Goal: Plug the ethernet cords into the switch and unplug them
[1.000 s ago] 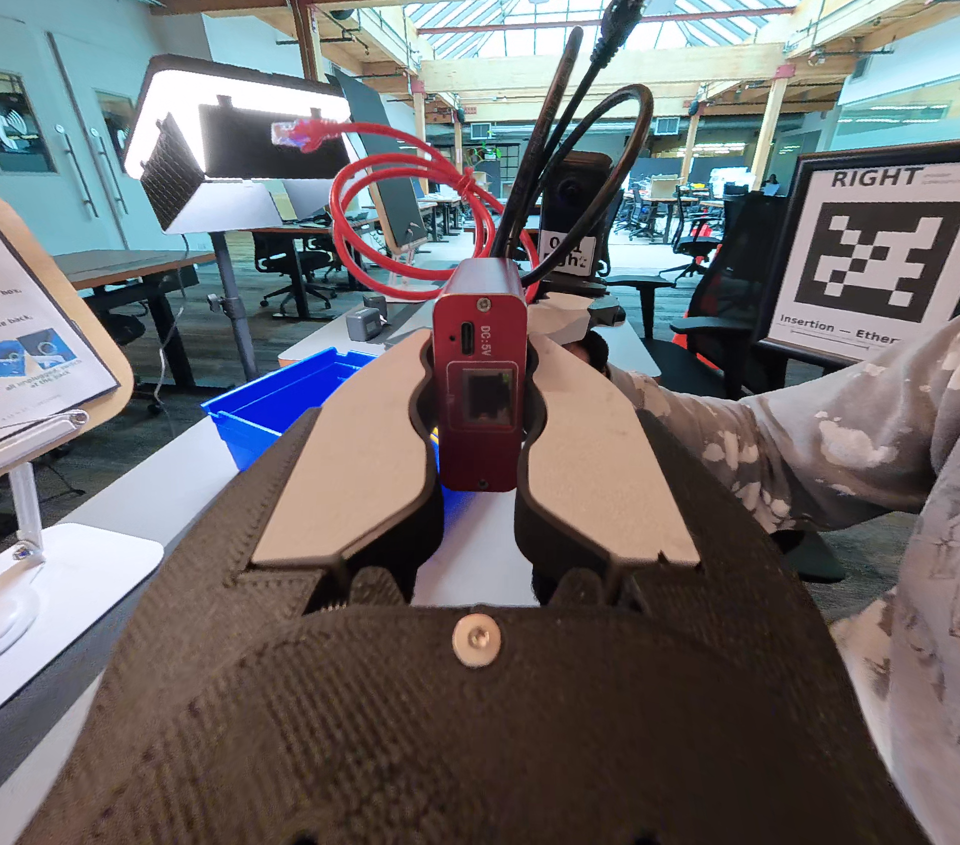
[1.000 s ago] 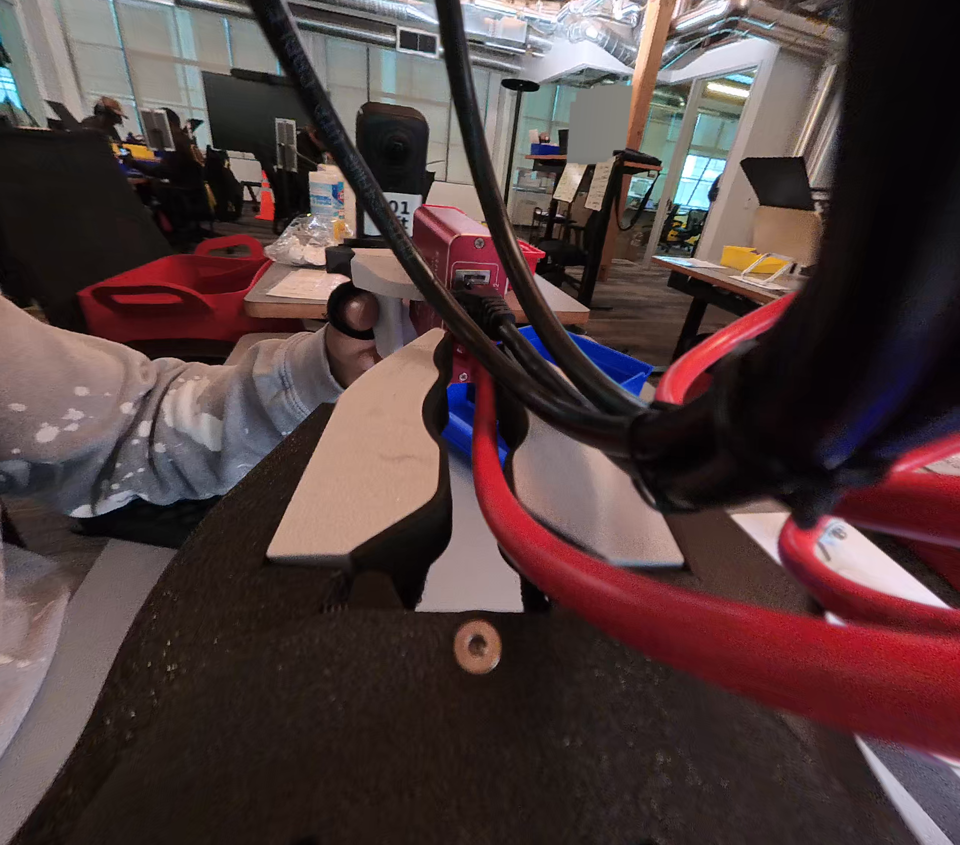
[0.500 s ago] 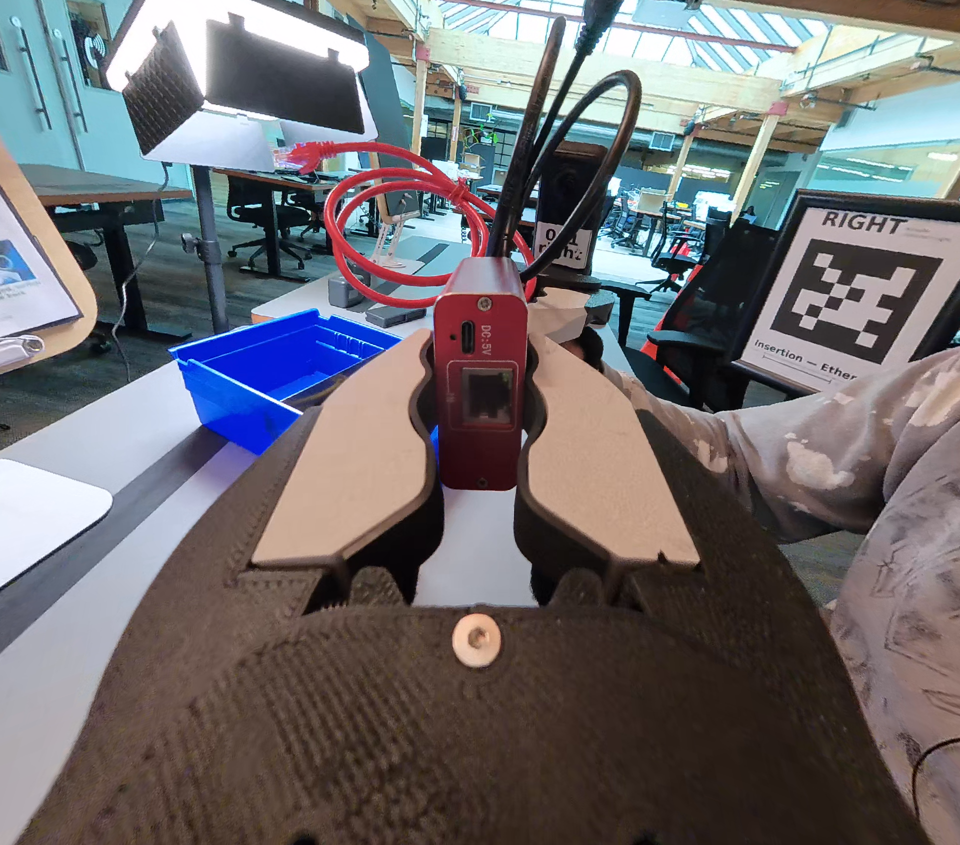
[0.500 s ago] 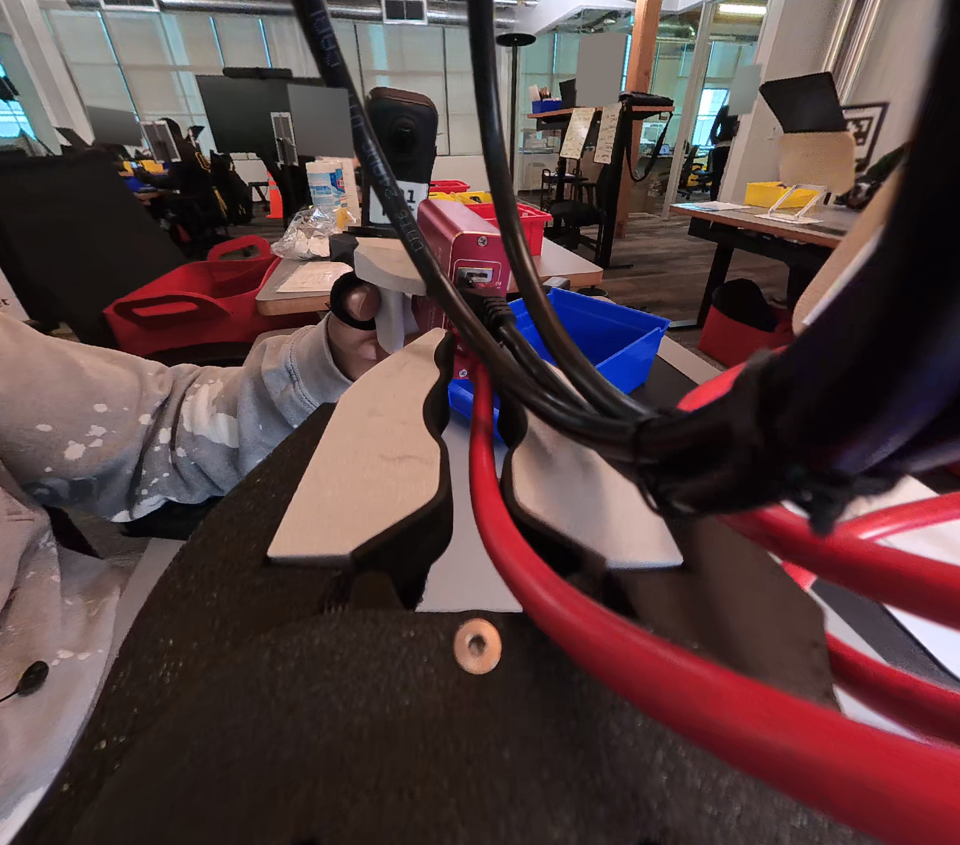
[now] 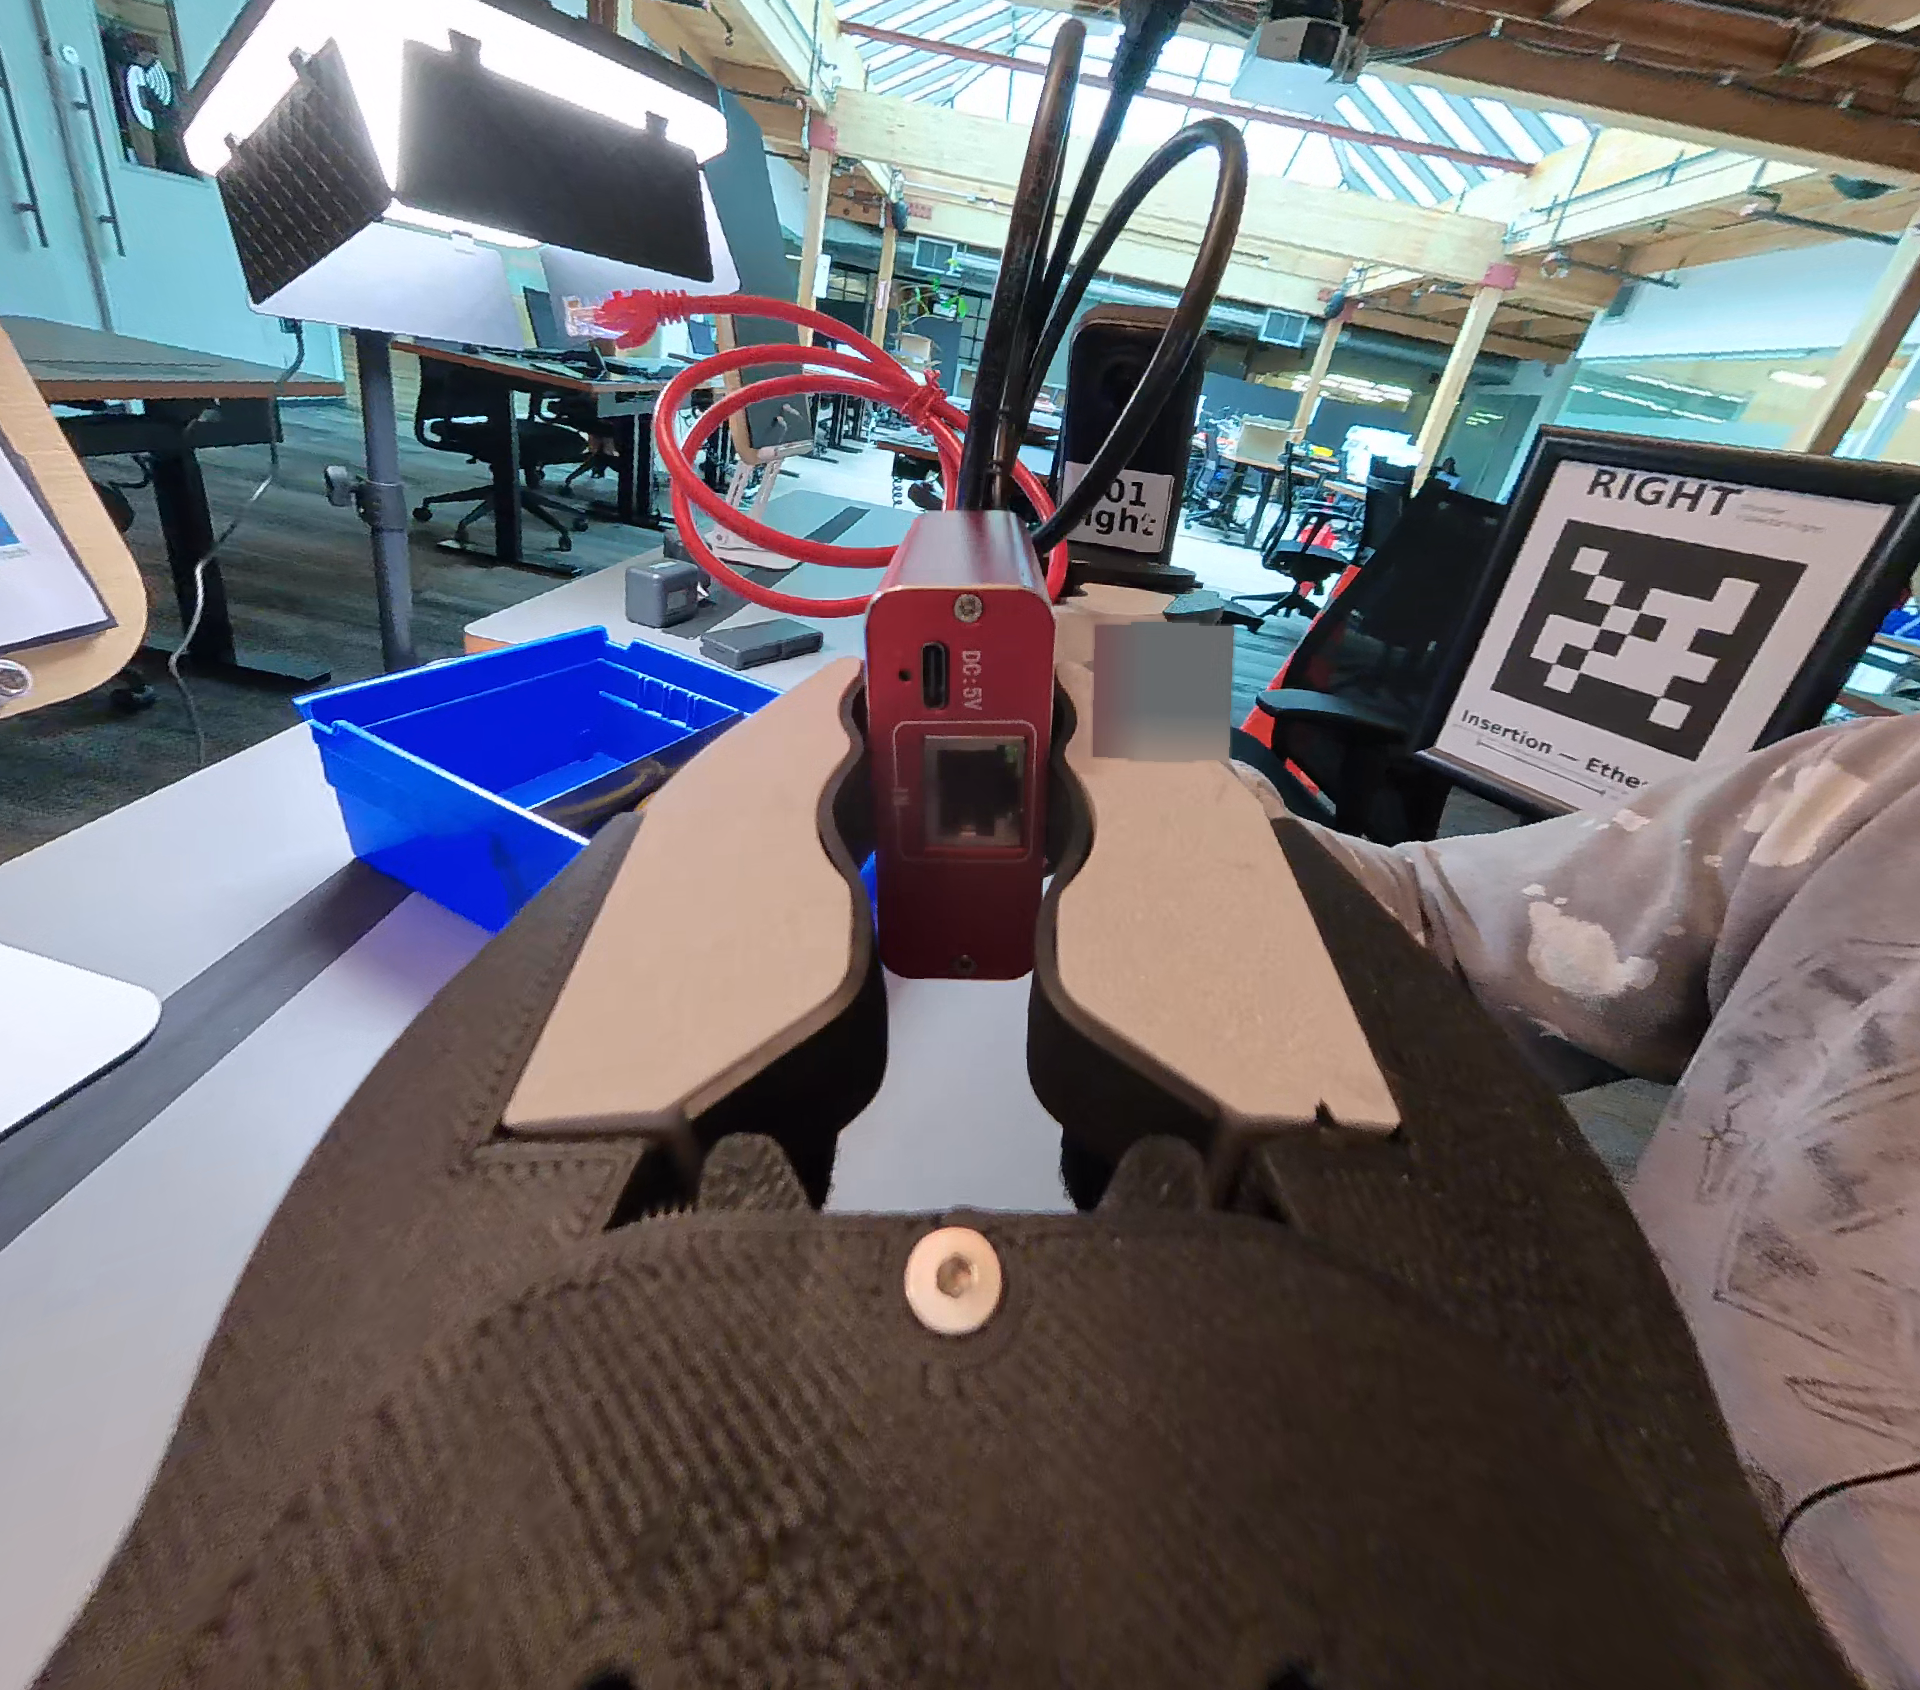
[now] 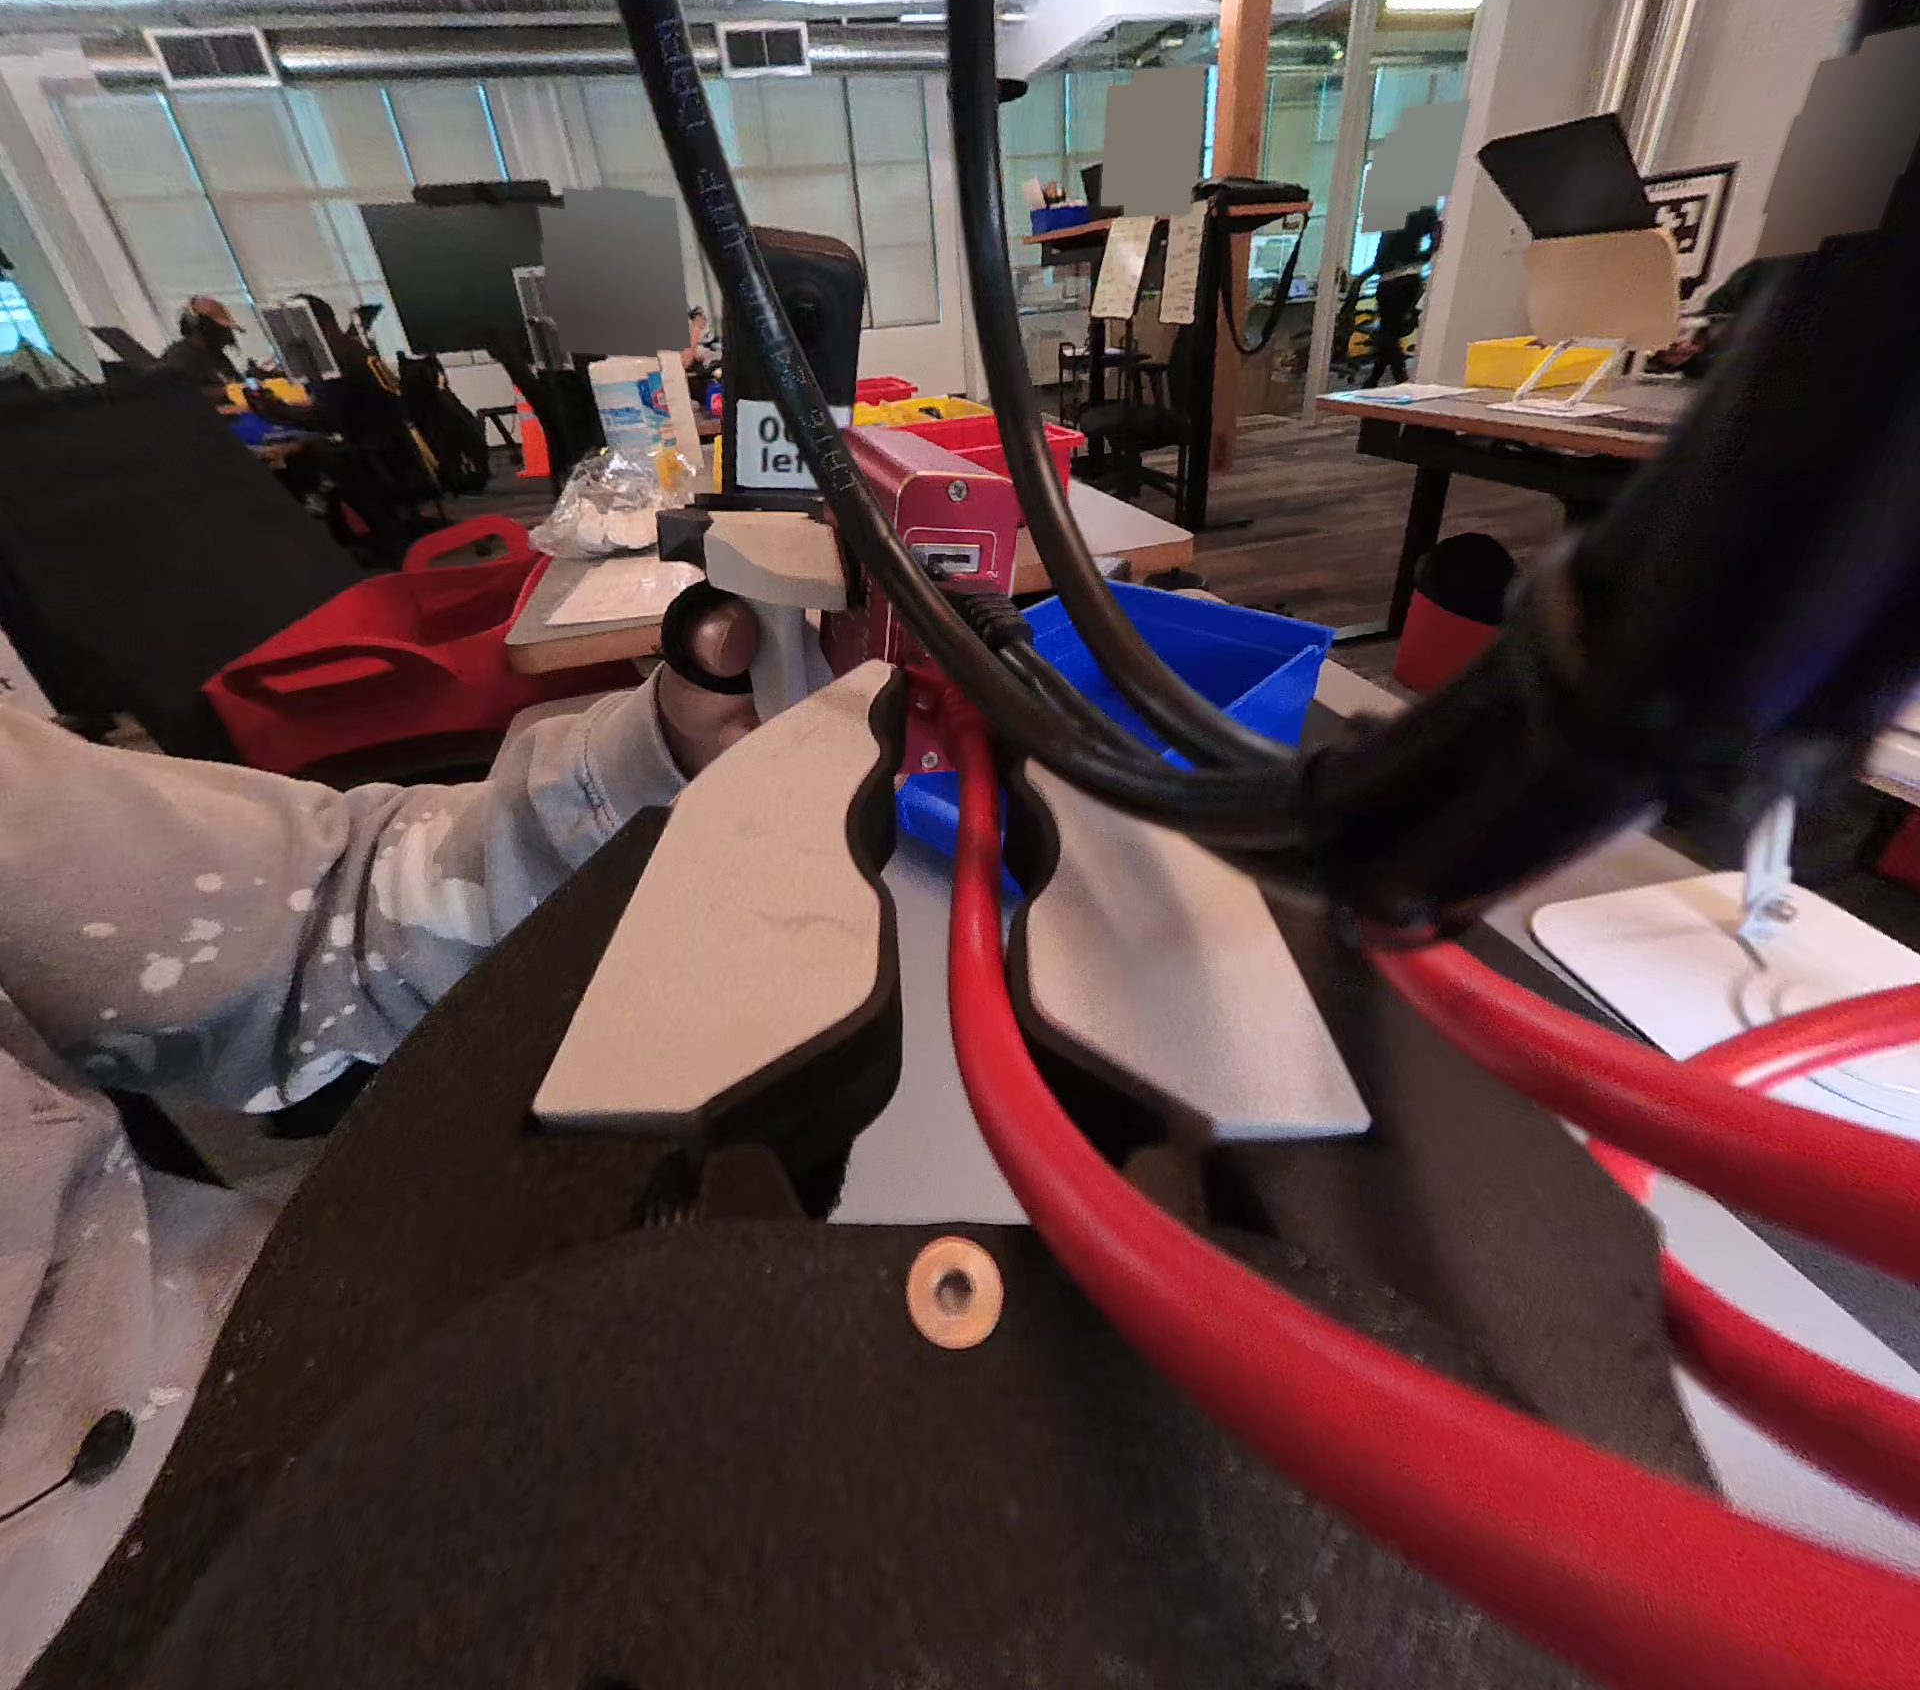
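Observation:
My left gripper (image 5: 956, 705) is shut on the red switch (image 5: 961, 809) and holds it upright above the table, an empty port facing the camera. A red cord (image 5: 790, 435) and a black cord (image 5: 1049, 269) rise in loops behind it, each with a free plug in the air. In the right wrist view, my right gripper (image 6: 951, 741) is shut on the red cord (image 6: 977, 892) just behind its plug, which sits at the switch (image 6: 951, 508). The black cord (image 6: 997, 617) is plugged into the port above it. The left gripper (image 6: 774, 565) grips the switch from the far side.
A blue bin (image 5: 520, 736) stands on the white table (image 5: 156, 861) to the left. A framed marker sign (image 5: 1662, 622) stands at the right. A lit lamp panel (image 5: 457, 113) stands on a pole behind. A white stand base (image 5: 62, 1027) lies at the left edge.
Both grippers have swung together with the switch and cords, so the blue bin and table show more. Both grips are unchanged.

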`<state>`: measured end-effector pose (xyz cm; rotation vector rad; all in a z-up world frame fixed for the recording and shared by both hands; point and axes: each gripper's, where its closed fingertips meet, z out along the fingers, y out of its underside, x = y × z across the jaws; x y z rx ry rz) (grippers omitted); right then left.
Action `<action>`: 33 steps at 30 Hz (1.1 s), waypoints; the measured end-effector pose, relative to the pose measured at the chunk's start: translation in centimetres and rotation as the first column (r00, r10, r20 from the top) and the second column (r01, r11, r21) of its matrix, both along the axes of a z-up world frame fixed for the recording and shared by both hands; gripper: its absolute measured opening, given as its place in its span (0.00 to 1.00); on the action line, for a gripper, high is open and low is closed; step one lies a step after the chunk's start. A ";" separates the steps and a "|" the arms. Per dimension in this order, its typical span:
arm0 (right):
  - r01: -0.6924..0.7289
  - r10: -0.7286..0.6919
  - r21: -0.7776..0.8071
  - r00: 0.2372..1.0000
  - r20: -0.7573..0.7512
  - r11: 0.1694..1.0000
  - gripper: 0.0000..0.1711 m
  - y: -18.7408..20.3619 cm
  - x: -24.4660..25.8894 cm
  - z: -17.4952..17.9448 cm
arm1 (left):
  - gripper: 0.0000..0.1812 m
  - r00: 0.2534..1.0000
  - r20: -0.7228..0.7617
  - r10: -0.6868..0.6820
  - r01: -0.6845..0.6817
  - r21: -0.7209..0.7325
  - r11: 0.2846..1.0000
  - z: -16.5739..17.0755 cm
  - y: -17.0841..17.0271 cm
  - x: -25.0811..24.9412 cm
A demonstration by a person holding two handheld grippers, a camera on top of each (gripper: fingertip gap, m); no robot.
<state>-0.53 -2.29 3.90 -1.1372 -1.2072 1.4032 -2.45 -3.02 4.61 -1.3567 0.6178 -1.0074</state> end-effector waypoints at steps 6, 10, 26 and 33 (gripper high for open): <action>0.097 -0.095 0.026 0.993 -0.073 0.995 0.10 0.9 0.1 0.5 | 0.17 0.999 0.004 0.047 -0.047 0.036 0.998 -0.1 0.3 0.3; 0.094 -0.088 0.056 0.992 -0.088 0.994 0.10 0.7 0.1 0.5 | 0.16 0.996 -0.033 0.078 -0.075 0.084 0.994 0.3 0.1 0.2; 0.101 -0.066 -0.156 0.975 0.214 0.983 0.06 7.3 5.0 -2.9 | 0.16 0.962 0.140 0.235 -0.236 -0.008 0.972 2.6 1.1 -8.2; 0.153 -0.054 -0.141 0.840 0.541 0.978 0.06 9.8 8.2 -9.1 | 0.16 0.954 0.183 0.239 -0.237 -0.034 0.971 2.7 1.3 -9.2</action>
